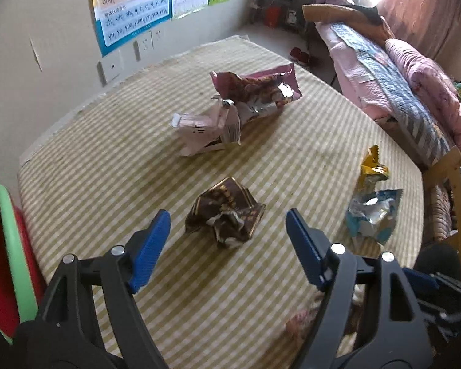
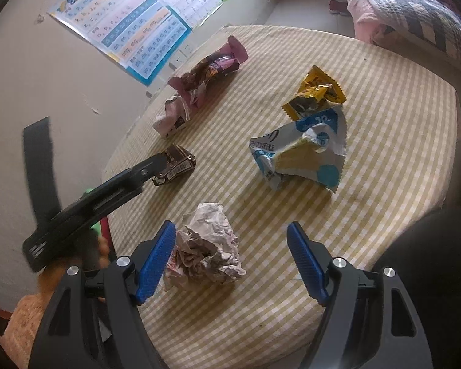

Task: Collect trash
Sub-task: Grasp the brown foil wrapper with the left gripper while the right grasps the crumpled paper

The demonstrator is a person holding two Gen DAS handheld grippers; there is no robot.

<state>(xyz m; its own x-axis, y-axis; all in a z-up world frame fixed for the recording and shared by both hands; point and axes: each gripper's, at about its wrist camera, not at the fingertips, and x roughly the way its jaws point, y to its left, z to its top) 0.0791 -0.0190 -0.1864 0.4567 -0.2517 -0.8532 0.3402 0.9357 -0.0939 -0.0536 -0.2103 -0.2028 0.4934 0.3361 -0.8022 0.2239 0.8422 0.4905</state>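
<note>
Both tongs gape unclenched over the striped tablecloth [image 1: 113, 141]: left gripper [image 1: 227, 233] straddles the brown crumpled wrapper [image 1: 226, 215] without touching, while right gripper [image 2: 232, 250] brackets the crumpled paper ball [image 2: 206, 246], one finger [image 2: 156, 258] just beside it.

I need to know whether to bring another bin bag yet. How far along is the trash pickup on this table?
Nothing looks collected yet. Both grippers are open and empty: the left gripper frames the crumpled brown wrapper, the right gripper frames the crumpled paper ball. Still on the striped tablecloth: the purple snack bag, pink wrapper, yellow wrapper and blue-white bag. The red bin waits at the table's edge.
</note>
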